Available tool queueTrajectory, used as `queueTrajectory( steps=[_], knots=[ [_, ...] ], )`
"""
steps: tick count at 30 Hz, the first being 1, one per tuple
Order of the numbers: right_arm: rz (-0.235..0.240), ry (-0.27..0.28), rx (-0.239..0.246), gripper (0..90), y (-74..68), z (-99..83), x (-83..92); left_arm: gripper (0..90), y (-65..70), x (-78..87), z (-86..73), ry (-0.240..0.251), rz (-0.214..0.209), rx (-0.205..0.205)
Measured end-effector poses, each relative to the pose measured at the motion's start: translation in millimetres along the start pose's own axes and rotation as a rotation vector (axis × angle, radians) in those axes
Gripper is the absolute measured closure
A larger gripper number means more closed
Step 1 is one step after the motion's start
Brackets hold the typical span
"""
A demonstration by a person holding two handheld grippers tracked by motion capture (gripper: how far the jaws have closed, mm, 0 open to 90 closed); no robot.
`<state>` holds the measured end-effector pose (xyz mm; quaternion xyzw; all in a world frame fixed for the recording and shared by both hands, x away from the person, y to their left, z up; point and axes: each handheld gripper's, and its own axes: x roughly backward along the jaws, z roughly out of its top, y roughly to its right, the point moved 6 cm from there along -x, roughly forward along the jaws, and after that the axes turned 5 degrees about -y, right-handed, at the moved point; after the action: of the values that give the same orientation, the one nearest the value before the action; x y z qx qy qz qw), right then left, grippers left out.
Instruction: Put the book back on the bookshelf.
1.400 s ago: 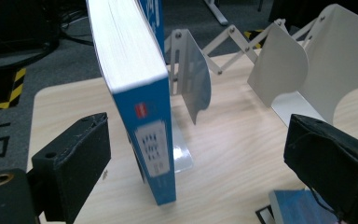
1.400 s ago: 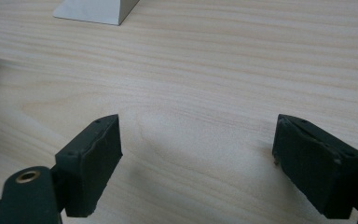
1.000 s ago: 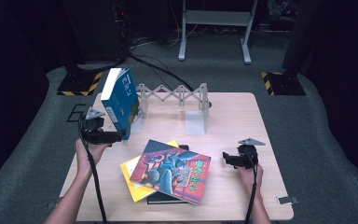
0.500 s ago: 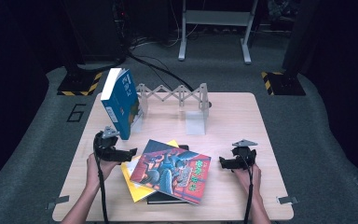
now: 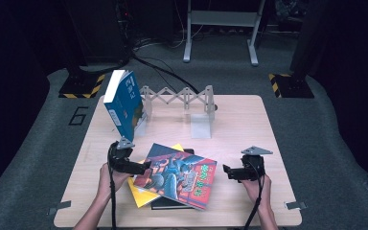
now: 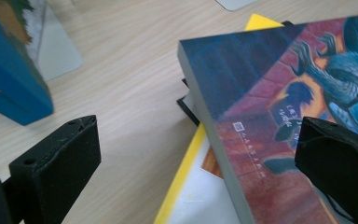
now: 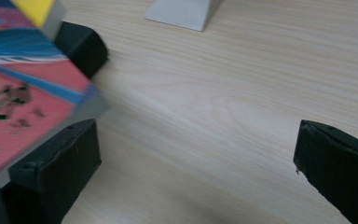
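Observation:
A book with a colourful illustrated cover [image 5: 182, 175] tops a stack on the wooden table [image 5: 239, 124], over a yellow book [image 5: 139, 194] and a black one [image 5: 172, 205]. My left gripper [image 5: 145, 166] is at the stack's left edge, open. In the left gripper view the colourful book's [image 6: 270, 93] corner lies between the jaws of the left gripper [image 6: 196, 130] without being pressed. My right gripper [image 5: 226, 171] hovers just right of the stack; its jaws have just been opening and have bare table between them [image 7: 196, 135]. A blue book [image 5: 124, 103] stands leaning at the rack's left end.
A grey accordion book rack [image 5: 182, 98] stretches across the back of the table, with a flat base plate [image 5: 201, 127] in front of it. The table's front edge is close behind both hands. Dark floor, cables and stands surround the table.
The left gripper has come down and toward the person, from beside the blue book to the stack's left edge. The right gripper has shifted slightly left toward the stack.

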<state>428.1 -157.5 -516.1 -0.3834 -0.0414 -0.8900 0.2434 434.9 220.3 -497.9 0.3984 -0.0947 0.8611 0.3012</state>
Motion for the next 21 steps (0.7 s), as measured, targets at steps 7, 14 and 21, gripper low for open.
queueTrajectory(
  steps=[7, 14, 21],
  knots=[
    [0.107, -0.013, 0.033, 4.0, -38.6, 4.2, 8.0, 1.4, 9.6, -7.1, -3.1, -0.006, -0.025, -0.008],
    [0.176, -0.059, 0.036, 16.5, -62.6, 3.1, 1.7, 5.7, 17.6, -11.6, -4.1, 0.004, -0.076, -0.008],
    [0.205, -0.091, 0.013, 32.6, -70.0, 2.0, -1.5, 15.1, 25.8, -14.3, -1.6, 0.022, -0.119, -0.012]
  ],
)
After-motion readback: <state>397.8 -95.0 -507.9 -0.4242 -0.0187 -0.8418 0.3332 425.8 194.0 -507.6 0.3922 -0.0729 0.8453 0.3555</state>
